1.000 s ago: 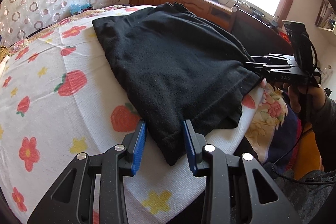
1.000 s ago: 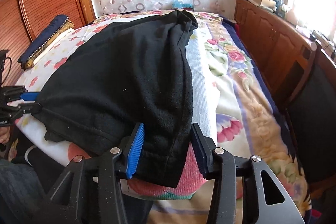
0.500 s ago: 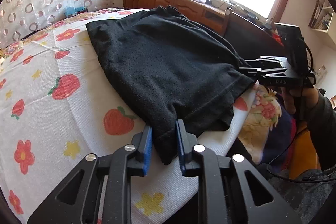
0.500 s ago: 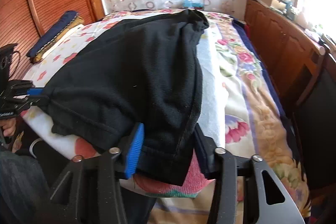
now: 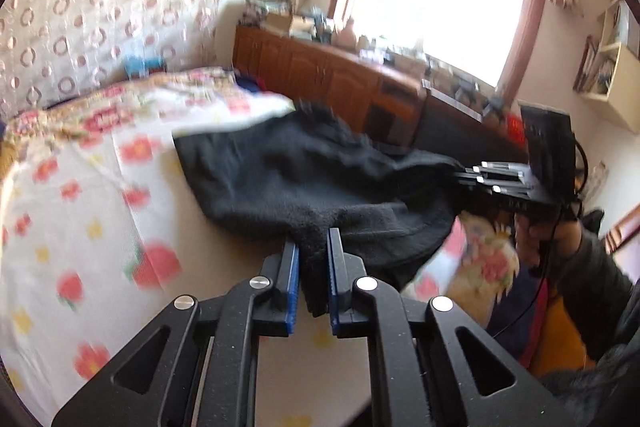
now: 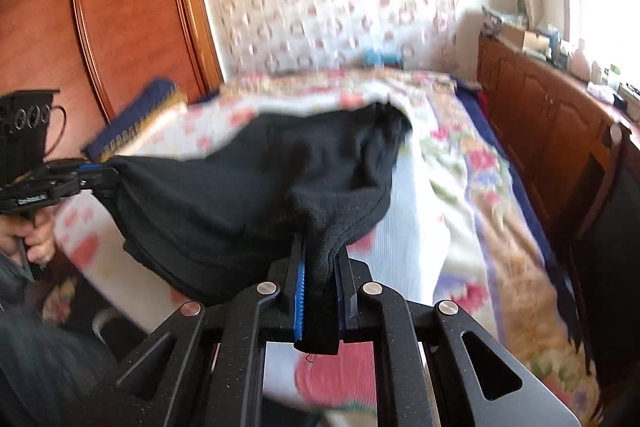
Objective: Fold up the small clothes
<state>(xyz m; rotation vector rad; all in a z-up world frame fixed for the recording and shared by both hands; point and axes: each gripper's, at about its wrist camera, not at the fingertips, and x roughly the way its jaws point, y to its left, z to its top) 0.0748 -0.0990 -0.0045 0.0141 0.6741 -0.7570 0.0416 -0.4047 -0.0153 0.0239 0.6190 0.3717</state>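
Note:
A black fleece garment (image 5: 304,179) hangs lifted off the bed at its near end, stretched between both grippers. In the left wrist view my left gripper (image 5: 313,239) has its jaws closing, its blue pads pinching one near corner of the cloth. My right gripper (image 5: 472,179) holds the other corner at the right. In the right wrist view the right gripper (image 6: 320,247) is closing on a bunched corner of the garment (image 6: 240,187), a flap hanging down between its pads. The left gripper (image 6: 108,173) shows at the far left, clamped on the cloth edge.
The bed (image 5: 80,227) has a white sheet with strawberries and flowers. A wooden cabinet (image 5: 320,75) with clutter runs under the window. A wooden wardrobe (image 6: 120,27) stands at the left, a folded blue item (image 6: 136,123) by it, a dark chair (image 6: 608,227) at the right.
Both grippers closed onto the garment's near corners and rose, lifting its near edge off the bed. The views tilted upward, and the far part of the cloth slid toward me.

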